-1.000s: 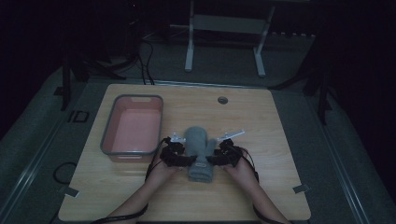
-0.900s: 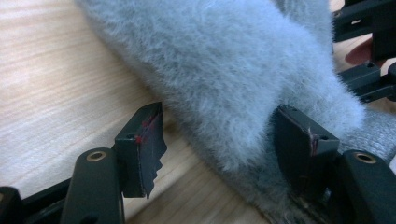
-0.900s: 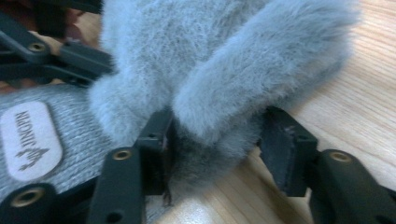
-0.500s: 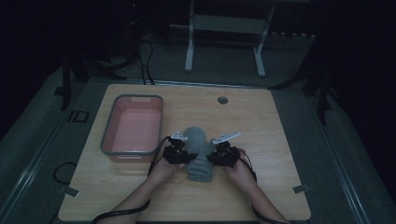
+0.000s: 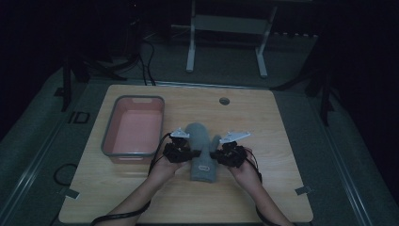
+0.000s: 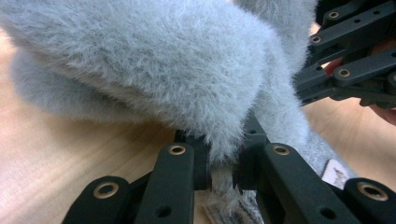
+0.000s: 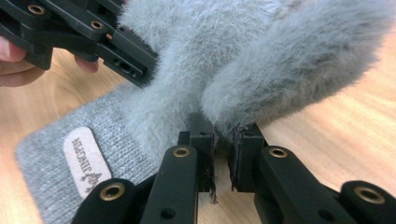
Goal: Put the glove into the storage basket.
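The grey fuzzy mitten [image 5: 201, 150] lies in the middle of the table [image 5: 282, 141], a little toward the near edge, with its knitted cuff pointing to the person and its rounded tip pointing far. The left gripper [image 5: 181, 151] is at its left edge and the right gripper [image 5: 225, 154] at its right edge, beside the thumb.

In the left gripper view, the jaws are pressed together on a thin fold of the fuzzy fabric [image 6: 219, 154]. In the right gripper view, the jaws likewise pinch a small tuft at the base of the thumb [image 7: 224, 126]. Both pairs of jaws have just been closing, each with fabric between them. So each gripper is narrow and holds the mitten by its edge.

I think the two grips are placed on opposite sides so that the soft mitten does not hang down or fold when it is raised. The fabric already curves up from the wood near the jaws, while the cuff with its small label [image 7: 86, 161] seems to rest on the table.

The pink tray [image 5: 134, 129] stands at the left, just beside the mitten, and is probably the place for it.
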